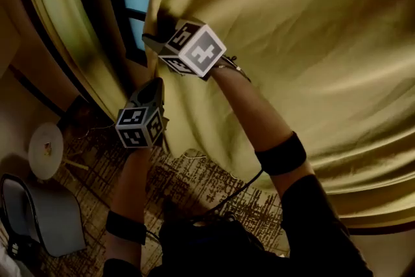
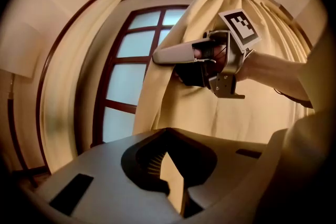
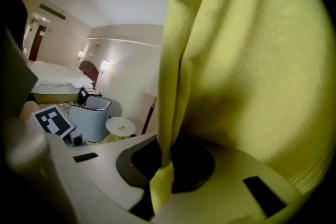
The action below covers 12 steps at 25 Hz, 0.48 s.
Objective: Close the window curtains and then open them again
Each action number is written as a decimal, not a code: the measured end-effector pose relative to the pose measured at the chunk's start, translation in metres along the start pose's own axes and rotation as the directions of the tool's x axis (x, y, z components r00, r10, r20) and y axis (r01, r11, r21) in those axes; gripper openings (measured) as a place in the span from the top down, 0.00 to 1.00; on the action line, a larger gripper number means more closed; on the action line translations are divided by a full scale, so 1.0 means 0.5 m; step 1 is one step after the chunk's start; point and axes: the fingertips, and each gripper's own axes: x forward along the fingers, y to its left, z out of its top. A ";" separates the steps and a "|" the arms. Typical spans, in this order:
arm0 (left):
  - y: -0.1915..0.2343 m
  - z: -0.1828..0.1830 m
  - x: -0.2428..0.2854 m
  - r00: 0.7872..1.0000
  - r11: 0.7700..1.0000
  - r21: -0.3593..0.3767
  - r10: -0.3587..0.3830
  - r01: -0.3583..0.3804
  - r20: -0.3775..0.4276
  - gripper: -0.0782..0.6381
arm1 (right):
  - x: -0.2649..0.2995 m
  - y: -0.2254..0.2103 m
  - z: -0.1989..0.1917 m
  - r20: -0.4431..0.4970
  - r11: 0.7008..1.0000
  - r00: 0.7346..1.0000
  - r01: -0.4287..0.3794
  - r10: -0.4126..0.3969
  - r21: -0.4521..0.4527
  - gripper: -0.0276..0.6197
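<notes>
My left gripper [image 2: 169, 176] and, just above it, my right gripper [image 3: 160, 178] are each clamped shut on the front edge of the yellow curtain [image 1: 292, 42], which hangs beside the uncovered panes of the window [image 2: 131, 73].

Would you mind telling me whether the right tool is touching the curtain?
Touching. The right gripper view shows the right tool clamped shut on a fold of the curtain.

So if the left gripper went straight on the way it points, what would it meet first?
The curtain: the left gripper is shut on a fold of it, and more curtain hangs straight ahead. The window lies just left of that line, though depth is unclear.
</notes>
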 end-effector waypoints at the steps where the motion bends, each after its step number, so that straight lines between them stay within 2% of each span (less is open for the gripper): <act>1: 0.010 -0.005 -0.007 1.000 1.000 -0.002 0.006 -0.006 -0.002 0.89 | 0.009 0.010 0.010 0.010 1.000 1.000 -0.007 0.008 -0.007 0.91; 6: 0.035 -0.017 -0.031 1.000 1.000 -0.005 0.005 -0.005 -0.009 0.89 | 0.029 0.036 0.042 0.049 1.000 0.999 -0.018 0.017 0.009 0.91; 12: 0.056 -0.011 -0.035 0.998 0.999 0.009 -0.052 0.052 -0.018 0.89 | 0.025 0.009 0.023 0.026 0.997 0.999 0.043 -0.045 0.068 0.90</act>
